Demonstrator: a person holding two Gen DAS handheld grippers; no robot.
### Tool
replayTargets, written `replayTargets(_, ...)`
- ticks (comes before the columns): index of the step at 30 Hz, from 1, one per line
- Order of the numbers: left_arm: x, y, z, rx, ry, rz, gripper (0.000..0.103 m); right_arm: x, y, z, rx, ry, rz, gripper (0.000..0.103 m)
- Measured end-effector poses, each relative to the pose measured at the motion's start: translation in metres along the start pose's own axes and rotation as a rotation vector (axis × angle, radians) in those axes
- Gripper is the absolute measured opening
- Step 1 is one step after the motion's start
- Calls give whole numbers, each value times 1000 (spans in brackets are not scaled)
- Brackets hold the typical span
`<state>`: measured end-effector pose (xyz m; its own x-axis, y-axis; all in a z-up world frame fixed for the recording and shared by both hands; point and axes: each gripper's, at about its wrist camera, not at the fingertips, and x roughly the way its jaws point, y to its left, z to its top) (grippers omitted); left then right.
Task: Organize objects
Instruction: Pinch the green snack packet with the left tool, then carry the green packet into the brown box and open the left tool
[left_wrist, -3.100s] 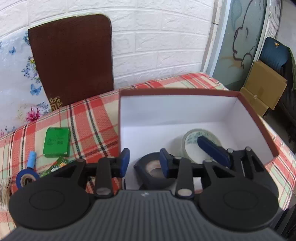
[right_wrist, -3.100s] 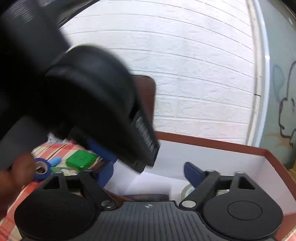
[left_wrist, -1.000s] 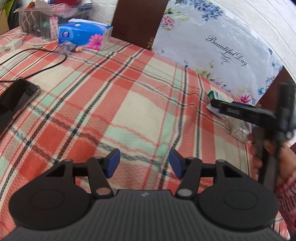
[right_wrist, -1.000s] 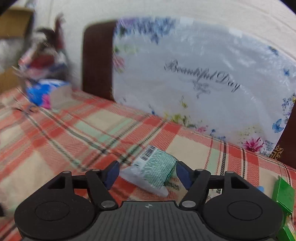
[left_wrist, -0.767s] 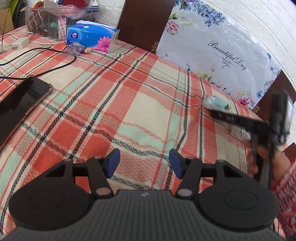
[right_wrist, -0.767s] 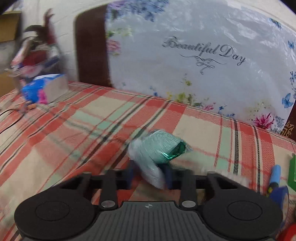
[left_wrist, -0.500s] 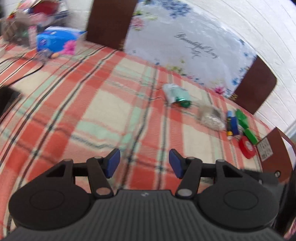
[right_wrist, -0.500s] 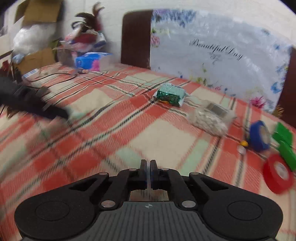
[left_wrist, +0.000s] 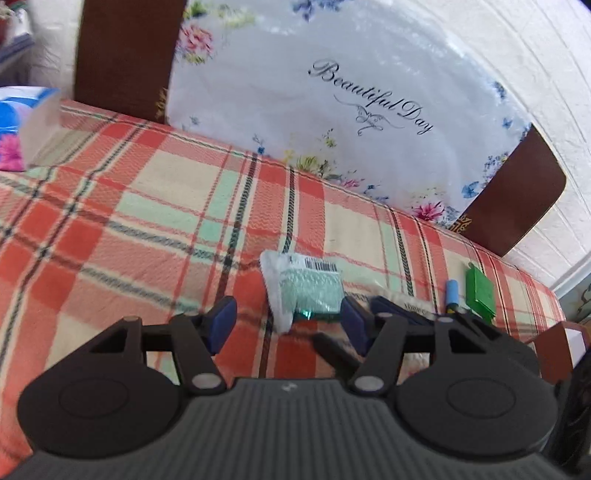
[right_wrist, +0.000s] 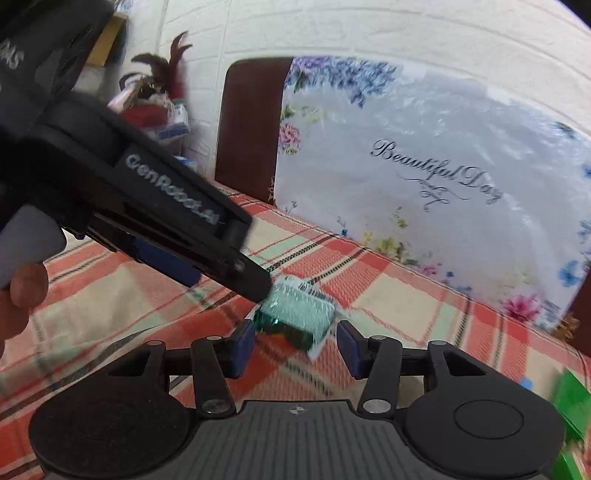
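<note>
Both our grippers, left gripper (left_wrist: 288, 323) and right gripper (right_wrist: 295, 343), are opening their jaws around 1 green packet (right_wrist: 295, 314), neither pad touching it.

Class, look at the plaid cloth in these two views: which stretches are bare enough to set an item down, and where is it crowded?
Bare: the wide stretch of cloth between the tissue box and the teal packet. Crowded: right of the packet, where the blue tube, green box and brown box corner cluster, and at the packet itself, where both grippers converge.
</note>
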<state>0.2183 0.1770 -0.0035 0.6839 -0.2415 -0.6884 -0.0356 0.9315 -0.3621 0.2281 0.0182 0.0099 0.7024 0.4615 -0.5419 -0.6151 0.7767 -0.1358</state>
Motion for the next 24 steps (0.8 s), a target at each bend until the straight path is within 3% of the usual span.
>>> replayTargets(3, 31, -1, 7, 33, 56, 19, 64, 35, -10, 1, 75, 67, 36, 53)
replayTargets(4, 41, 1, 6, 28, 77, 6, 60, 40, -13, 0, 105, 51, 51, 56)
replayTargets(7, 41, 1, 2, 28, 51, -27, 40, 39, -16, 1, 138, 24, 67, 41)
replayTargets(9, 32, -4, -1, 33, 45, -23, 39, 29, -12, 0, 148, 7, 64, 39)
replayTargets(13, -11, -24, -19, 78, -8, -27, 38, -18, 10, -6, 116, -77, 10, 39)
replayTargets(18, -63, -73, -44, 140, -55, -95, 38, -100, 21, -23, 99, -187, -118, 39)
replayTargets(24, -81, -174, -62, 311, -64, -209, 38, -187, -23, -52, 172, -242, -301, 39)
